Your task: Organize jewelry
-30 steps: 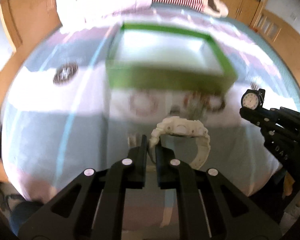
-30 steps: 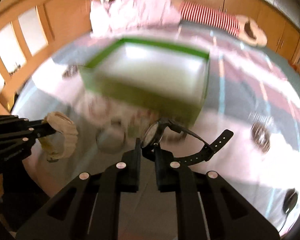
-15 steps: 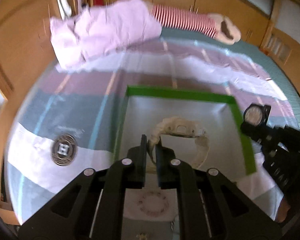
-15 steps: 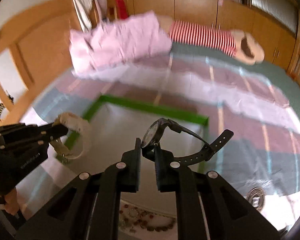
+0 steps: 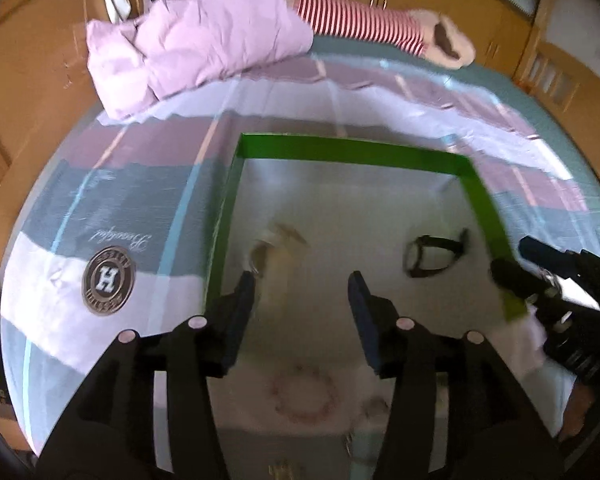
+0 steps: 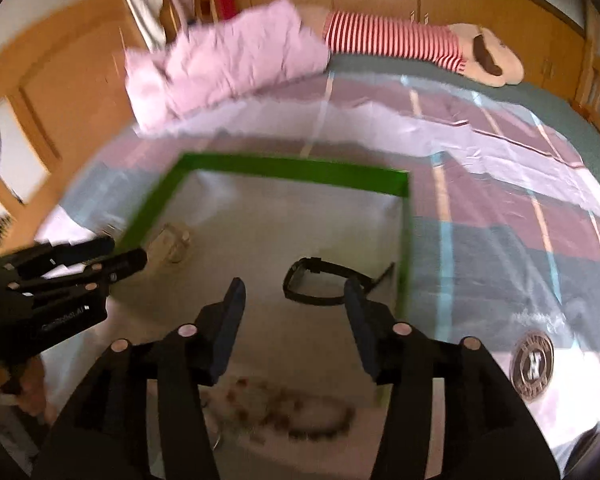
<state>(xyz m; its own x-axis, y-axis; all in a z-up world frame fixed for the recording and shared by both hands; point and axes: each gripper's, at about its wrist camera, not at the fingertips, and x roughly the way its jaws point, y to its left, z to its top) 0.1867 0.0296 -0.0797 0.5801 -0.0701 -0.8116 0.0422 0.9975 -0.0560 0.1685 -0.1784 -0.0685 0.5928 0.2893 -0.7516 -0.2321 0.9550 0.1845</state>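
Note:
A green-rimmed box (image 5: 352, 151) (image 6: 292, 168) lies on the bed with a pale floor. A cream watch (image 5: 274, 248) (image 6: 171, 242) lies blurred at its left side. A black watch (image 5: 432, 254) (image 6: 324, 282) lies at its right side. My left gripper (image 5: 302, 292) is open and empty above the box, just near the cream watch. My right gripper (image 6: 294, 300) is open and empty above the black watch. Each gripper shows in the other's view, the right one (image 5: 516, 268) at the right rim and the left one (image 6: 120, 256) at the left rim.
A pink beaded bracelet (image 5: 302, 396) (image 6: 284, 412) lies on the sheet in front of the box. A round metal badge (image 5: 108, 280) (image 6: 534, 364) lies on the striped bedspread. A pink quilt (image 5: 192, 44) and a striped plush (image 5: 364, 26) lie at the far end. Wooden bed rails surround.
Both grippers have opened over the box. The cream watch and the black watch have dropped from them and now lie on the box floor.

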